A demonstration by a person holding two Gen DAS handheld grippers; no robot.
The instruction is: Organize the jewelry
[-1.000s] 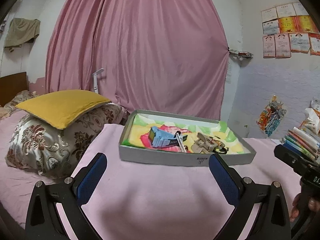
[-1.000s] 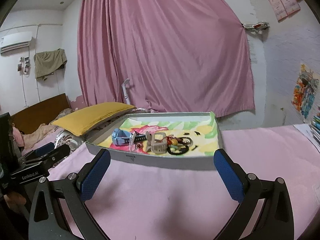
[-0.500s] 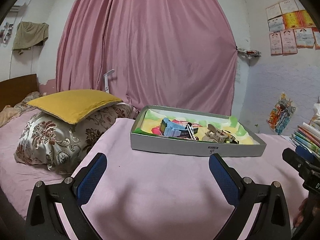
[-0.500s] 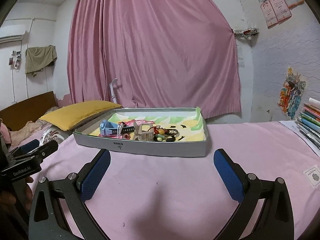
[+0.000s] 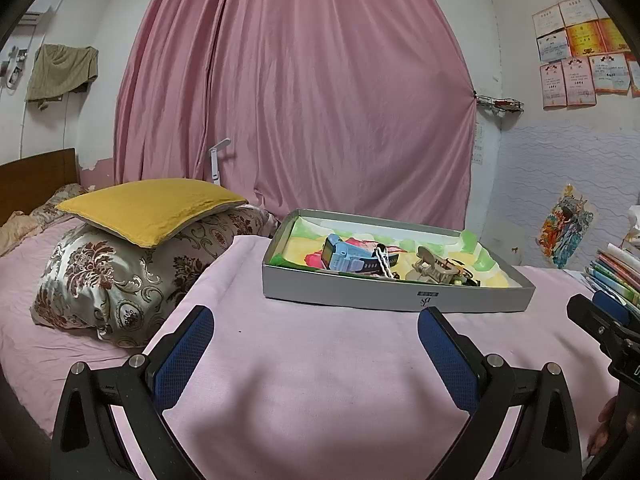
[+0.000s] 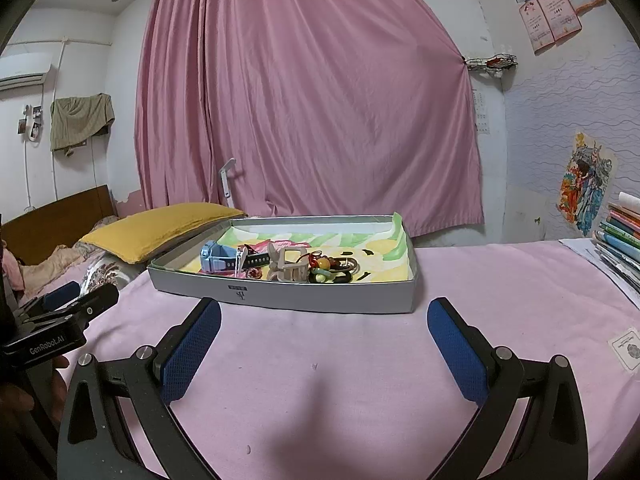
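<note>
You held both grippers wide open and empty, left gripper (image 5: 316,344) and right gripper (image 6: 324,340) low over the pink sheet (image 6: 360,380). The grey tray (image 6: 320,300) sat at 12 o'clock, well apart. Inside it: blue watch (image 6: 214,260), beige hair claw (image 6: 290,266), bead bracelets (image 6: 328,270), bunched together.

One tray (image 6: 320,300), one blue watch (image 6: 214,258), one beige hair claw (image 6: 290,266), perhaps two hair ties (image 6: 340,276), two pillows (image 5: 152,208)
</note>
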